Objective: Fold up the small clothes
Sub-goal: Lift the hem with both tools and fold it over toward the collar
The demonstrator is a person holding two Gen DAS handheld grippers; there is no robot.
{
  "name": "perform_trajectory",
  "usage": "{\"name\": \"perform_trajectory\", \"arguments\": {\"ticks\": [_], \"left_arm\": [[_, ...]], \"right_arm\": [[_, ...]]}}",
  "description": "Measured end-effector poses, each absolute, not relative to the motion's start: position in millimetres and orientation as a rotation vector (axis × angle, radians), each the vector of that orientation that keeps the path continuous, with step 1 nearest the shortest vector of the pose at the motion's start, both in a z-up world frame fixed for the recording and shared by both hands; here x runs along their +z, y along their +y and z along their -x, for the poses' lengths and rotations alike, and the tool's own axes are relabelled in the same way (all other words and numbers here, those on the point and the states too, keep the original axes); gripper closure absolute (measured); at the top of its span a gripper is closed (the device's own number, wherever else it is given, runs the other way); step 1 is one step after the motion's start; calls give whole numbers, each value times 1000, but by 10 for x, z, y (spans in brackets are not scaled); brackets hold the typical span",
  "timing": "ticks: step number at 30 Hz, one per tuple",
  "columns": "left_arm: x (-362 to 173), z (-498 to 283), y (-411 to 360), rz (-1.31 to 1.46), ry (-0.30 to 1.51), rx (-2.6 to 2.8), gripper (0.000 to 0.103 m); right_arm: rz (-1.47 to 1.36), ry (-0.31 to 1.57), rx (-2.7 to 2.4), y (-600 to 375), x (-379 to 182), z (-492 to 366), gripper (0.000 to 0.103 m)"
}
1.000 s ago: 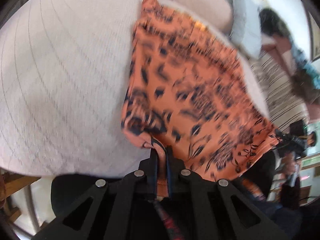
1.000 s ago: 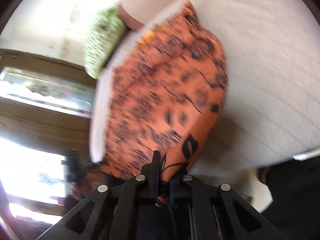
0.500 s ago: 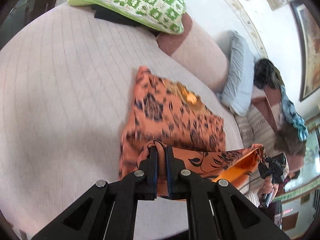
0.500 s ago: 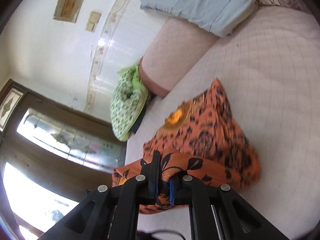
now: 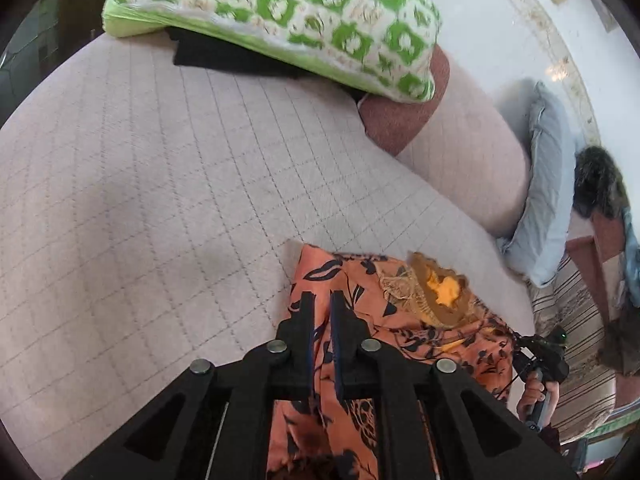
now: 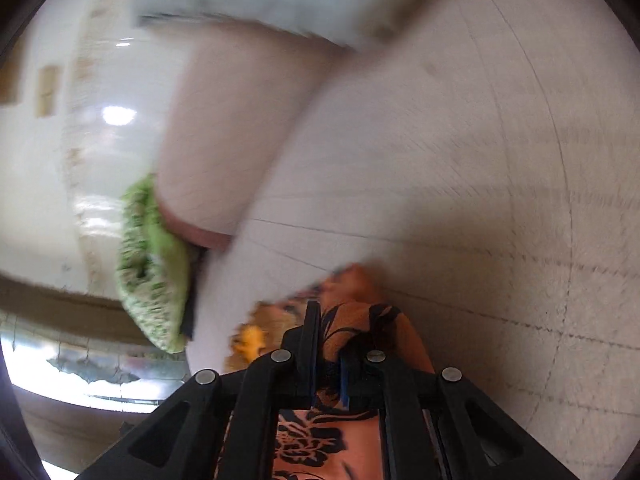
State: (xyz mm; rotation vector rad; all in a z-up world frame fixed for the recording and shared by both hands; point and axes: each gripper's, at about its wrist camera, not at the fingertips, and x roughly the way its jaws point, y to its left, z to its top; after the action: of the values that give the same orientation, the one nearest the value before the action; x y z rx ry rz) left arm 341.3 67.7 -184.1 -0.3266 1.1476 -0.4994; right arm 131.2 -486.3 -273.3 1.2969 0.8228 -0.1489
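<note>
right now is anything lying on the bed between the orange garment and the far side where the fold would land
Nothing visible does. Both grippers, left and right, are shut on the orange black-floral garment. The quilted pale pink bedspread ahead of it shows bare. The green-and-white patterned pillow lies well beyond, at the far edge.

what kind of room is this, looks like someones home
Most likely a home living room or bedroom. The orange floral garment lies on a quilted pink daybed or sofa, with a green patterned cushion and a pale blue pillow against the wall.
</note>
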Motion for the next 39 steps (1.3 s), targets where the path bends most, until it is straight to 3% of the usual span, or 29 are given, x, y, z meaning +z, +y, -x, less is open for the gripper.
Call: {"name": "perform_trajectory", "arguments": {"ticks": [4, 9, 10, 11, 13, 19, 24, 31, 39], "left_arm": [[-1946, -3353, 388, 258, 1172, -539, 20], [-2067, -3333, 70, 136, 1191, -505, 19], [-2086, -3326, 9, 95, 1194, -490, 21], [-2087, -3310, -53, 58, 1185, -489, 30], [-2055, -3285, -157, -3, 1161, -476, 39], [-1853, -3200, -232, -18, 1083, -490, 38], [-2084, -3287, -334, -66, 1187, -463, 38], [-2273, -3242, -351, -130, 1203, -489, 90], [-2070, -3316, -298, -126, 1156, -510, 94]], "right_arm": [[-1349, 713, -61, -4900, -2945, -1146, 94], [-1372, 658, -2, -4911, -3020, -953, 94], [-1373, 651, 6, -4913, -3038, -929, 94], [-1386, 649, 9, -4909, -3055, -913, 93], [-1407, 658, 9, -4907, -3056, -914, 93], [-1355, 696, -1, -4886, -2985, -980, 93], [-1358, 698, -6, -4884, -2989, -980, 93], [-1344, 717, -12, -4894, -2966, -1009, 93], [-1257, 741, -32, -4845, -2759, -1055, 92]]}}
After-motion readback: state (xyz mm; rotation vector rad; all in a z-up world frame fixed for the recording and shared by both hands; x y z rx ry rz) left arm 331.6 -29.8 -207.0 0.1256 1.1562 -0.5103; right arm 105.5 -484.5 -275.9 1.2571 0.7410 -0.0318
